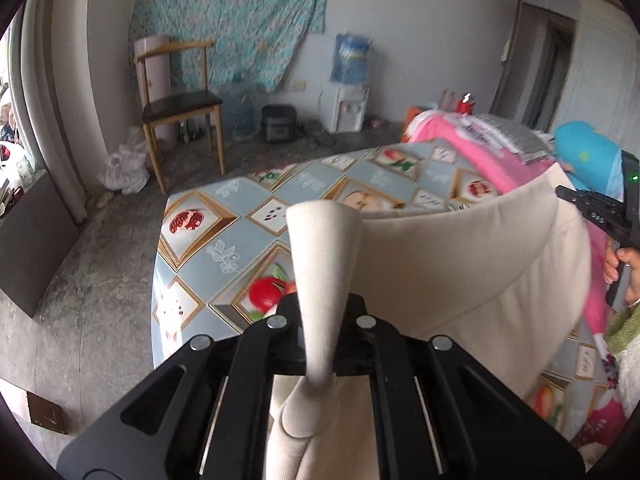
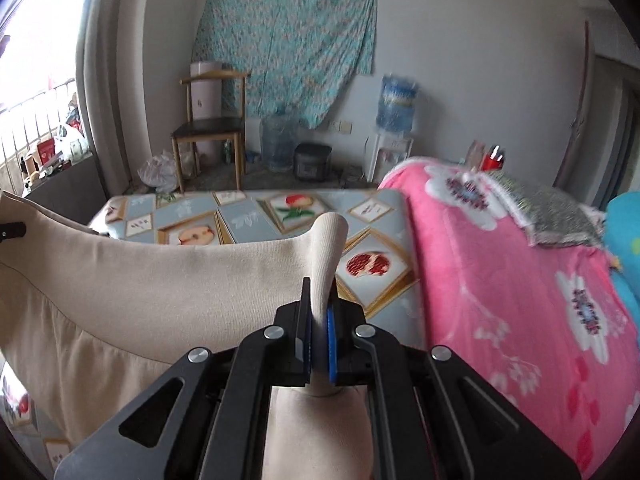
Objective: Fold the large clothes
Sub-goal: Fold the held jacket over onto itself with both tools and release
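The table [image 2: 248,216] fills the middle of the room, covered in a glossy grey-blue oilcloth printed with framed fruit pictures, and over it hangs the large beige knit garment [image 1: 460,264], stretched in a sagging band between the two tools and lifted off the tabletop. Crowding the right end of the table is a bright pink fleece blanket with white flowers [image 2: 520,280], heaped high, with a grey-speckled cloth [image 2: 552,216] on top and a turquoise bundle [image 1: 588,152] just behind; the beige edge runs close beside that heap. On the back wall hangs a teal patterned sheet [image 2: 288,44]; below it stand a wooden chair with a dark seat [image 1: 176,108], a clear water jug [image 2: 280,140], a dark rice cooker [image 2: 312,160] and a white dispenser with a blue bottle [image 1: 348,92]. The left gripper [image 1: 320,320] is pinched tight on a rolled corner of the beige fabric, which stands up between its jaws. The right gripper [image 2: 320,320] pinches the opposite corner between blue pads [image 2: 331,340]. A hand [image 1: 624,272] grips the right tool's handle.
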A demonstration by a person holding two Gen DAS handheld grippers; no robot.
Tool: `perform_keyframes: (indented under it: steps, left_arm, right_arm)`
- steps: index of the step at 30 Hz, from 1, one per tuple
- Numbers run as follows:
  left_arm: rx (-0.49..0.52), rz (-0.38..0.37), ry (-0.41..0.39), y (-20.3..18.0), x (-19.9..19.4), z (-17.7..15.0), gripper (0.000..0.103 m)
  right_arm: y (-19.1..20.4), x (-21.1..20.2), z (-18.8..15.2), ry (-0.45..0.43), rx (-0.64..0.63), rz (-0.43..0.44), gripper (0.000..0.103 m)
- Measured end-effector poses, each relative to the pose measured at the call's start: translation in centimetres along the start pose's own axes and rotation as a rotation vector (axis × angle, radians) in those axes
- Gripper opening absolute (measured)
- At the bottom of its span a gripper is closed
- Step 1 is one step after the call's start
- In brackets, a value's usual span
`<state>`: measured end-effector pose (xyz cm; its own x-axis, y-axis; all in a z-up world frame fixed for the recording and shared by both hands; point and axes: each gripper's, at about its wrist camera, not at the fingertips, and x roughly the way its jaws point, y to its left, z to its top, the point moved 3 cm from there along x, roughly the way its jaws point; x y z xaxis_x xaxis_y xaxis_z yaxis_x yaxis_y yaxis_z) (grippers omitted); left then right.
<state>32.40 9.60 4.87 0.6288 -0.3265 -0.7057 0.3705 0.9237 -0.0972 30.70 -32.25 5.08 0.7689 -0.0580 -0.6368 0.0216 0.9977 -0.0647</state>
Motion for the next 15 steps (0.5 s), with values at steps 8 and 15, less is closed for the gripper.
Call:
perform_keyframes:
  steps: [8,15]
  left_arm:
    - [-0.173,-0.046,0.283,4.8,12.2,-3.0,0.020]
    - [-0.304,0.029,0.167,9.6,6.2,-3.2,0.032]
  right_arm:
    - [-0.7,12.2,-4.0,0.296,0.055,0.058,0.007]
    - [-9.2,7.0,-4.1,0.232,0.353,0.015,0.021]
